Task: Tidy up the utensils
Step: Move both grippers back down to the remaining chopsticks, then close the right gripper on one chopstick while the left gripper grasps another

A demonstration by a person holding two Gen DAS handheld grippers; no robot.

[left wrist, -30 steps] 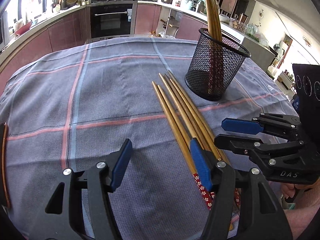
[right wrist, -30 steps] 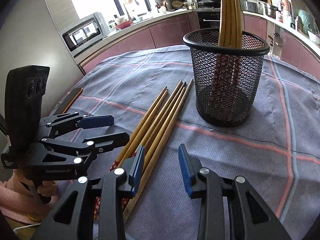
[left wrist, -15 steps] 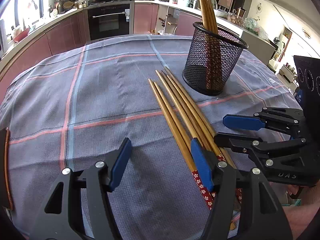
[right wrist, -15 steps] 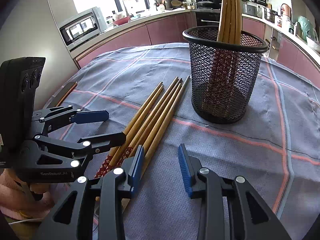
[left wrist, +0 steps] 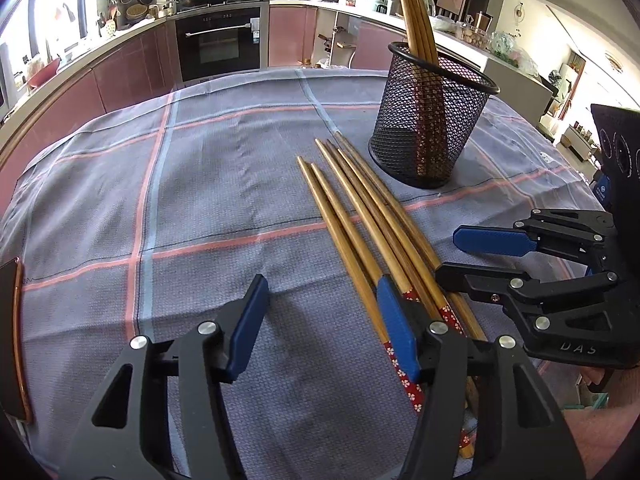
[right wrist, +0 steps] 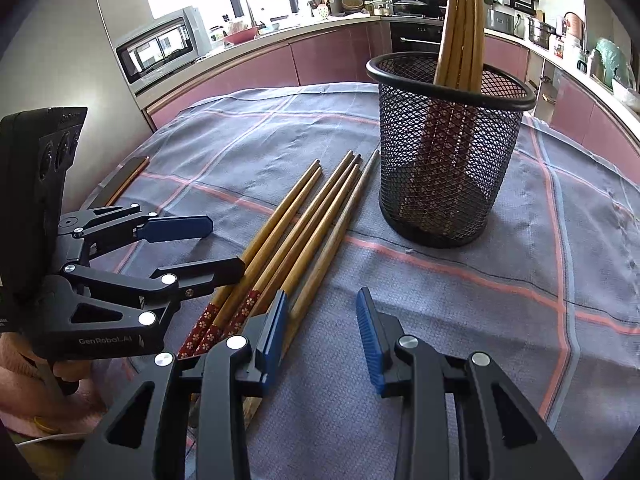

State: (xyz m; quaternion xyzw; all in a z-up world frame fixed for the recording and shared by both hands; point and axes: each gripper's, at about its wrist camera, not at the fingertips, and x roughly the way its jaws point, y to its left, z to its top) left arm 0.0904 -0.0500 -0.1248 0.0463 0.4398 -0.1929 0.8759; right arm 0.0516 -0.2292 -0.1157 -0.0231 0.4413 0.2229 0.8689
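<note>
Several wooden chopsticks with red flowered ends point(left wrist: 362, 236) point(right wrist: 308, 224) lie side by side on the cloth. A black mesh holder point(left wrist: 432, 120) point(right wrist: 448, 148) stands upright beyond their tips, with several chopsticks point(left wrist: 416, 12) point(right wrist: 460, 24) standing in it. My left gripper point(left wrist: 320, 312) point(right wrist: 188, 246) is open and empty above the cloth, its right finger over the chopsticks' decorated ends. My right gripper point(right wrist: 322, 320) point(left wrist: 472, 254) is open and empty, its left finger next to the same ends.
A grey checked cloth point(left wrist: 200, 200) point(right wrist: 520, 280) covers the table. A dark flat object with a copper edge point(left wrist: 14, 340) point(right wrist: 124, 178) lies at the table's left edge. Kitchen counters and an oven point(left wrist: 220, 44) stand behind.
Both grippers have drawn back slightly from the holder and stay open. The chopsticks and holder have not moved on the cloth.
</note>
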